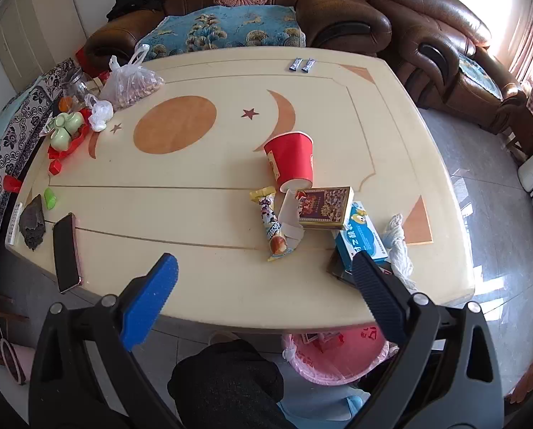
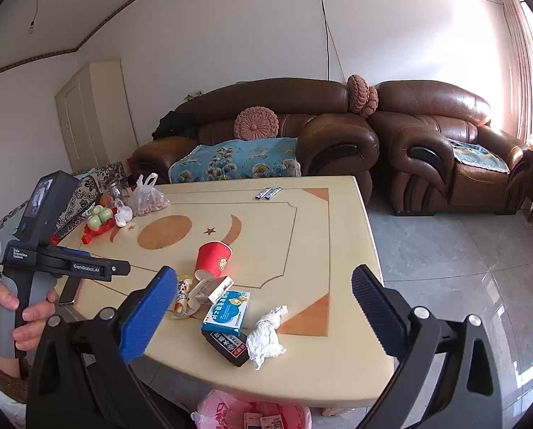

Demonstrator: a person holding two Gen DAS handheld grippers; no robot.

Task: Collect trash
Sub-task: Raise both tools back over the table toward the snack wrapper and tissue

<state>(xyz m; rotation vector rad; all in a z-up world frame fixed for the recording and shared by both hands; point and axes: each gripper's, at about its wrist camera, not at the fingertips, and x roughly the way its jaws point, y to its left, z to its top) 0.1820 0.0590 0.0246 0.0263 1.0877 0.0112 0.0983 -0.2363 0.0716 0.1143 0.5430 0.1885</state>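
Note:
Trash lies on the cream table (image 1: 213, 164): a tipped red paper cup (image 1: 290, 159), a snack wrapper (image 1: 273, 223), a brown card box (image 1: 324, 207), a blue-white box (image 1: 361, 237), a dark box (image 2: 229, 346) and a crumpled white tissue (image 2: 266, 332). A bin with a pink bag (image 1: 332, 359) stands under the table's near edge and holds some boxes. My left gripper (image 1: 264, 273) is open and empty above the near edge. My right gripper (image 2: 264, 293) is open and empty, above the pile of boxes. The left gripper's body (image 2: 45, 250) shows in the right wrist view.
A phone (image 1: 66, 252), a dark scrap (image 1: 32, 221), a bag of nuts (image 1: 132, 84), green cups on a red tray (image 1: 66, 132) and two small packets (image 1: 301, 65) sit on the table. Brown sofas (image 2: 284, 136) stand behind. My knee (image 1: 227, 382) is below the table.

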